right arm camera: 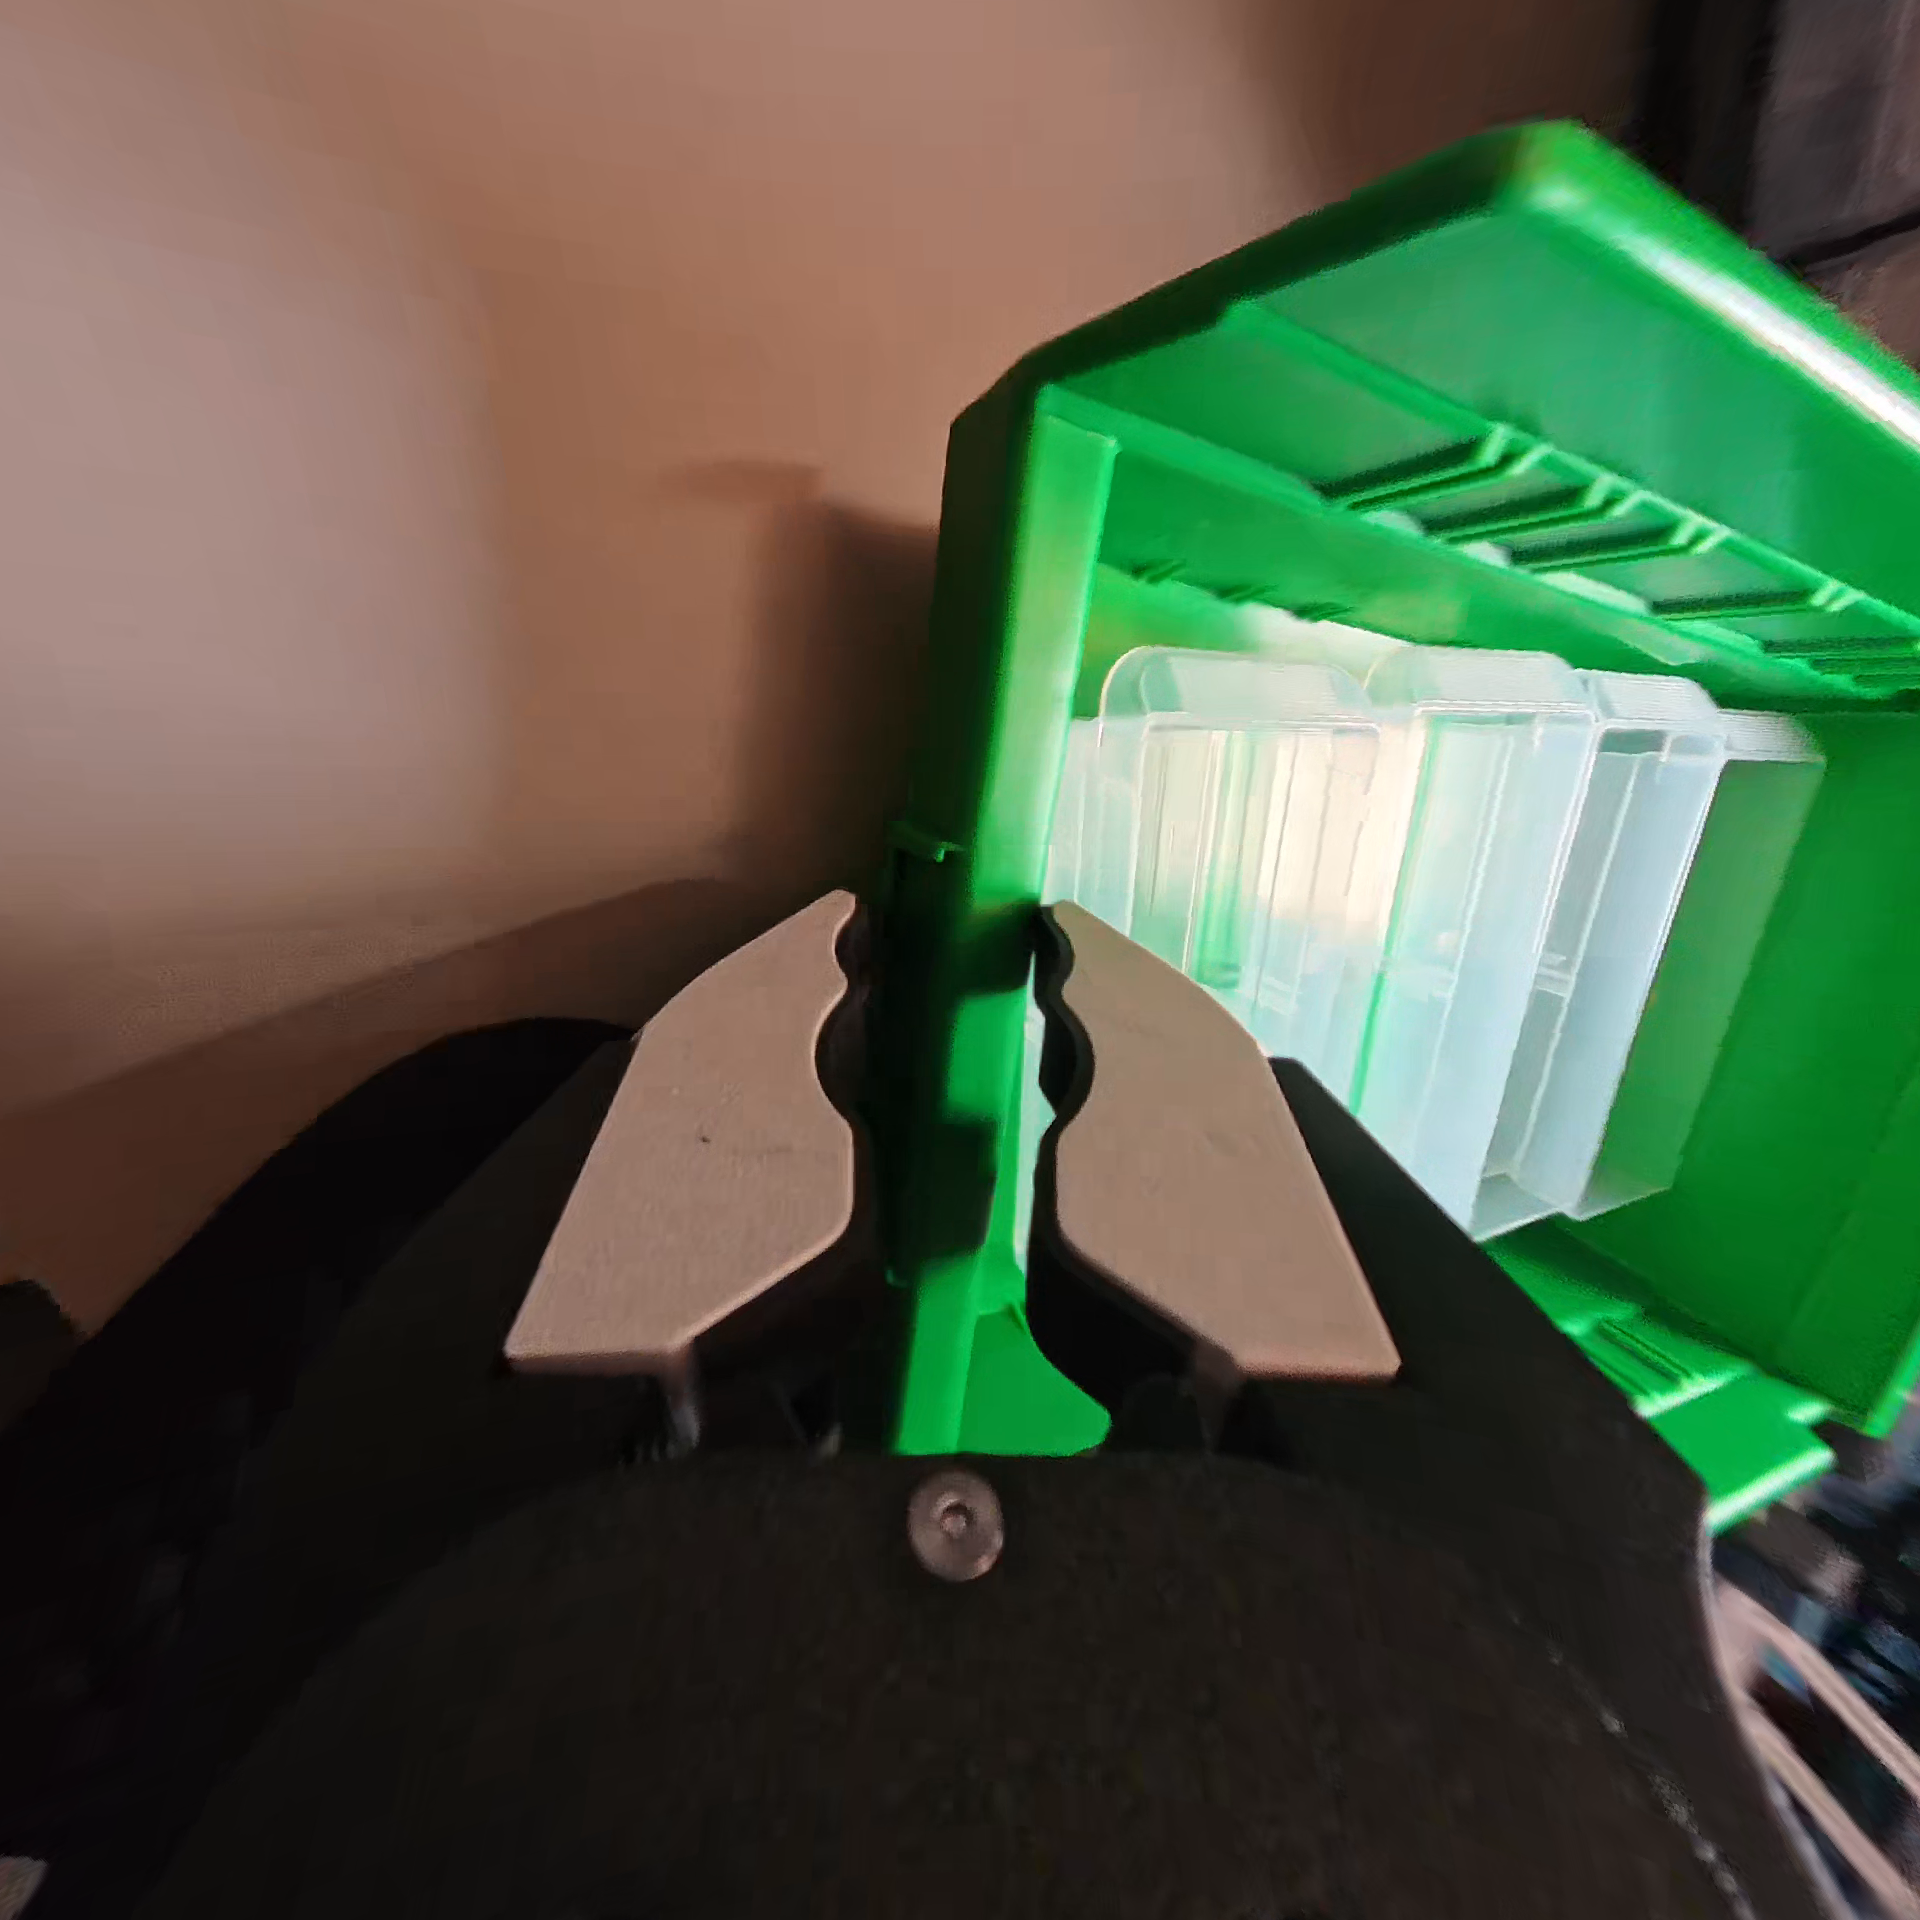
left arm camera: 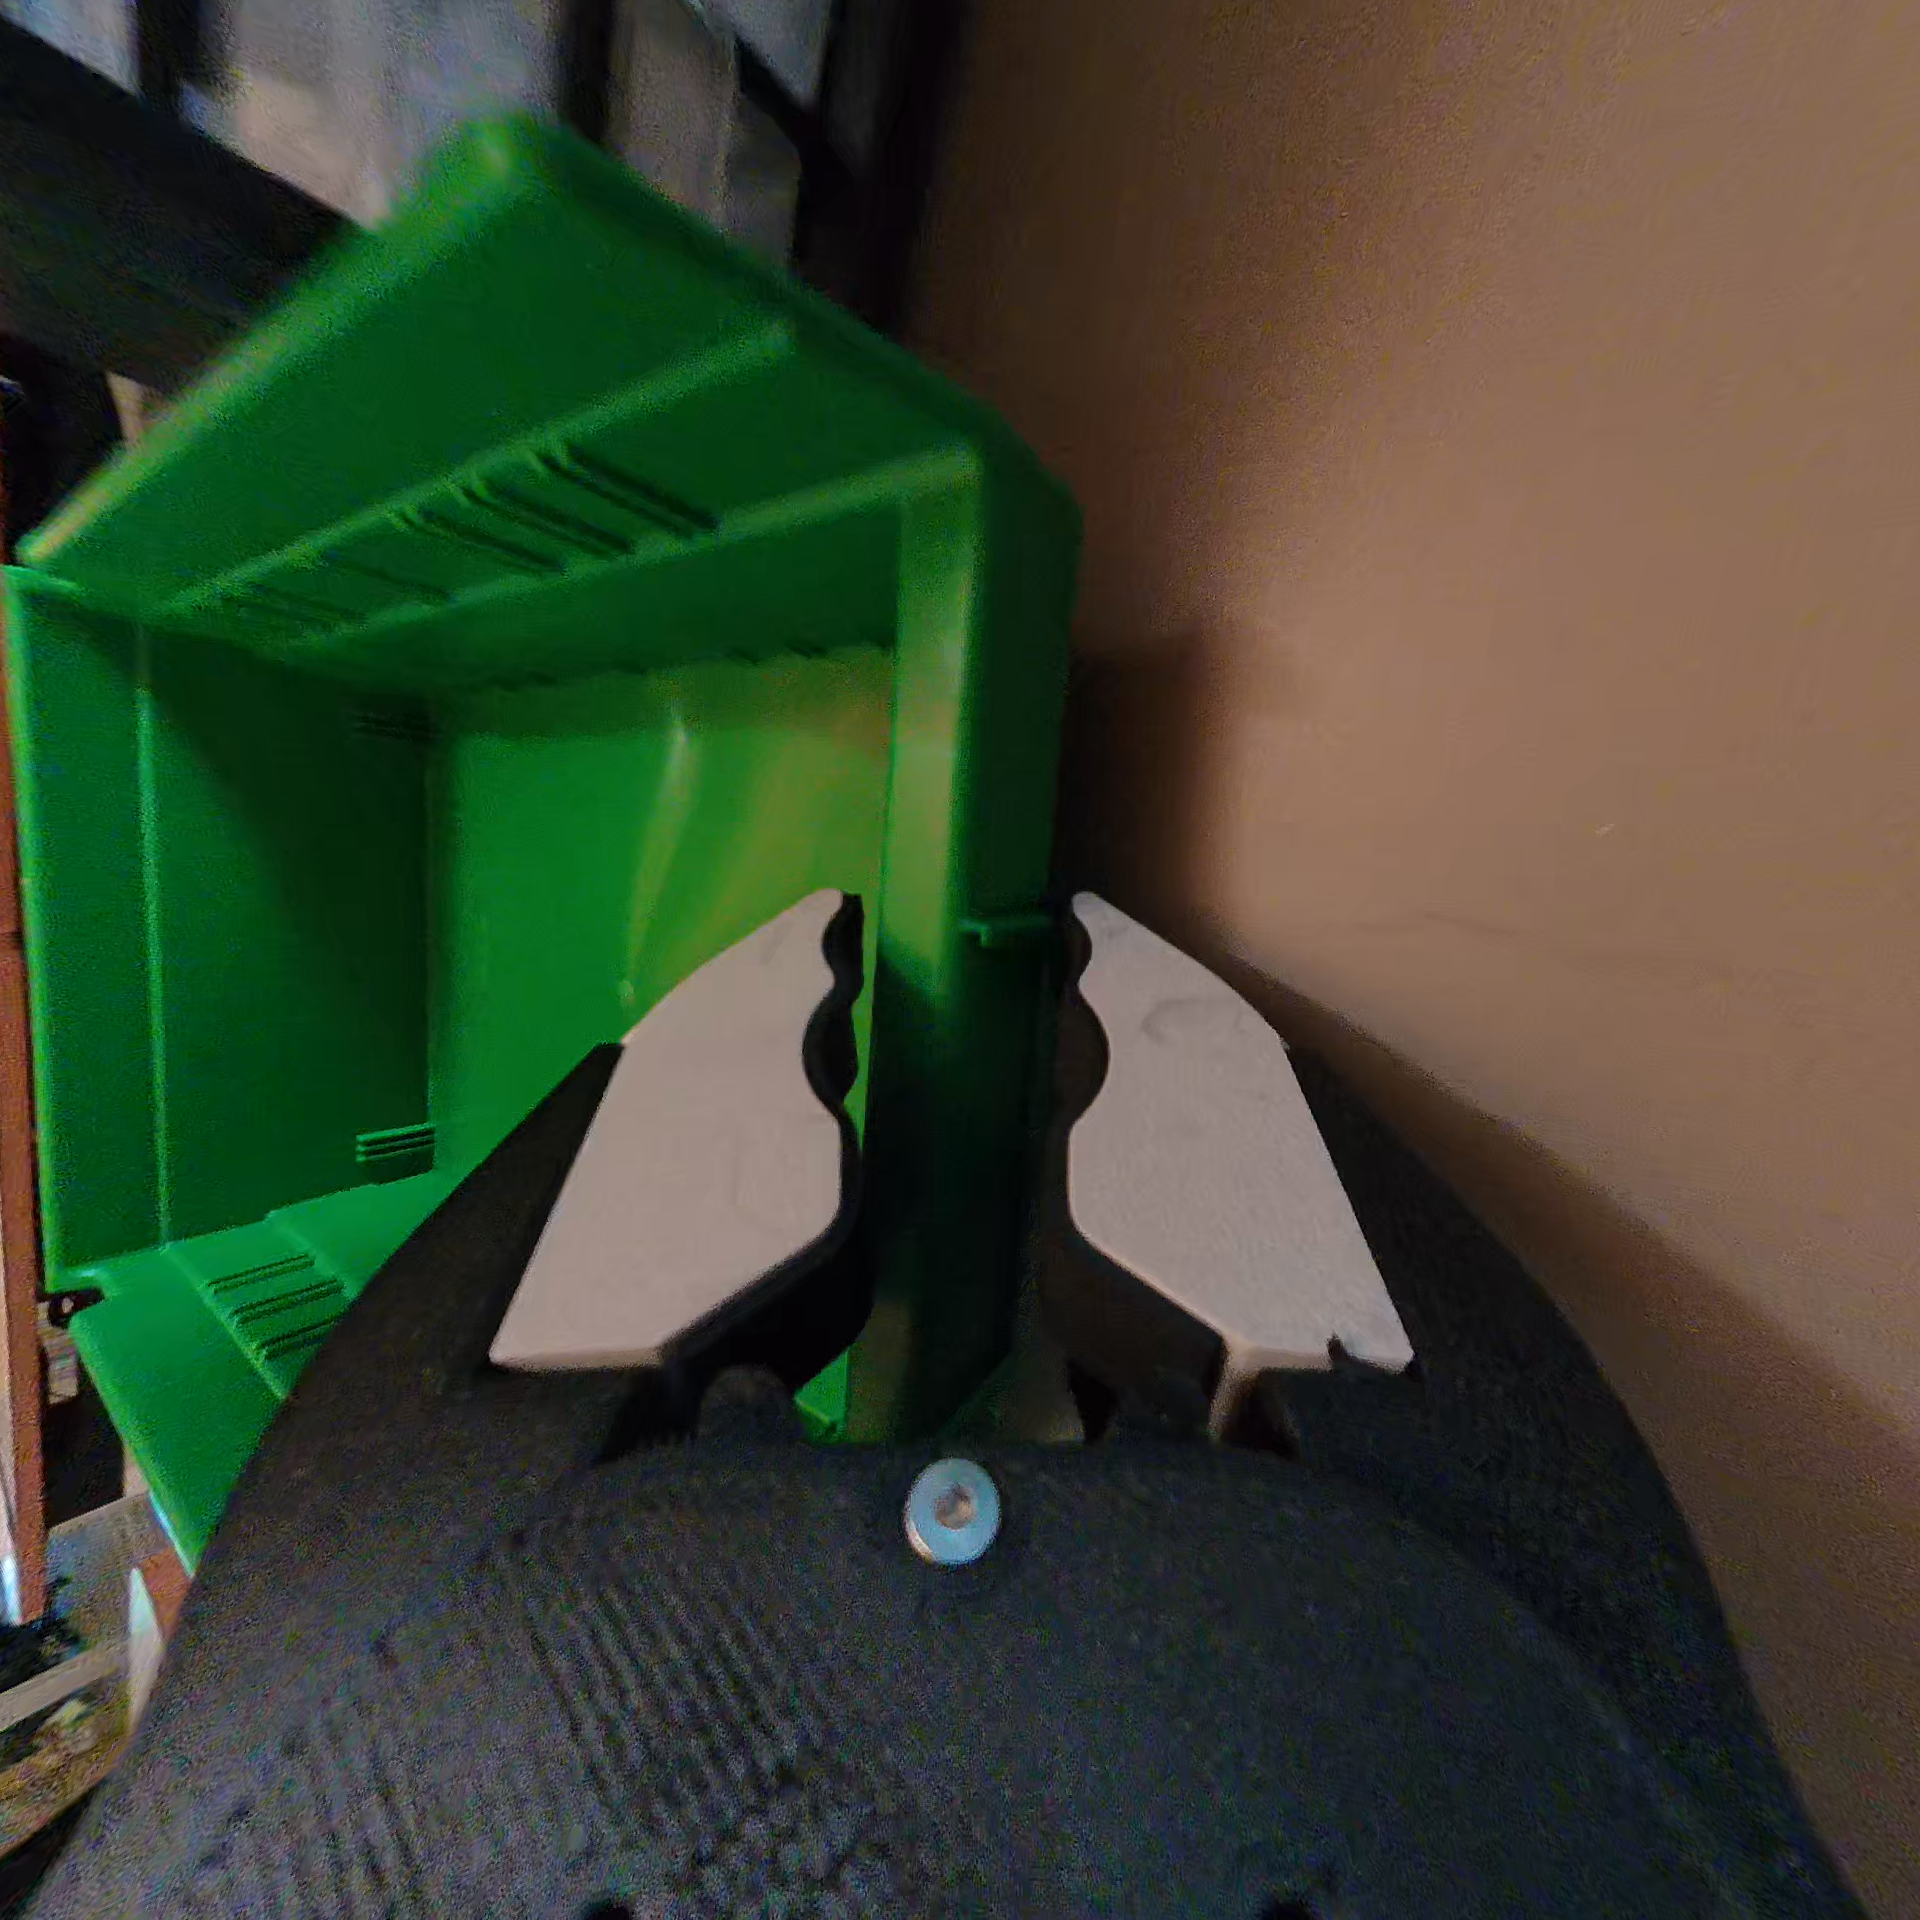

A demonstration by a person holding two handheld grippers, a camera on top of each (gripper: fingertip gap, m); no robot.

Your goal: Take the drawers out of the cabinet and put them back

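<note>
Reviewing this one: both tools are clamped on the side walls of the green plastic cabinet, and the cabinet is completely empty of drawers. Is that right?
Not quite. Both tools grip the green plastic cabinet: the left tool and the right tool each pinch a side wall. But the cabinet is not empty: the right wrist view shows clear plastic drawers inside it.

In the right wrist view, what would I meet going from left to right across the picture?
Tan wall → the right gripper clamped on the green cabinet's side wall → clear plastic drawers inside the cabinet → the cabinet's green inner wall.
</note>
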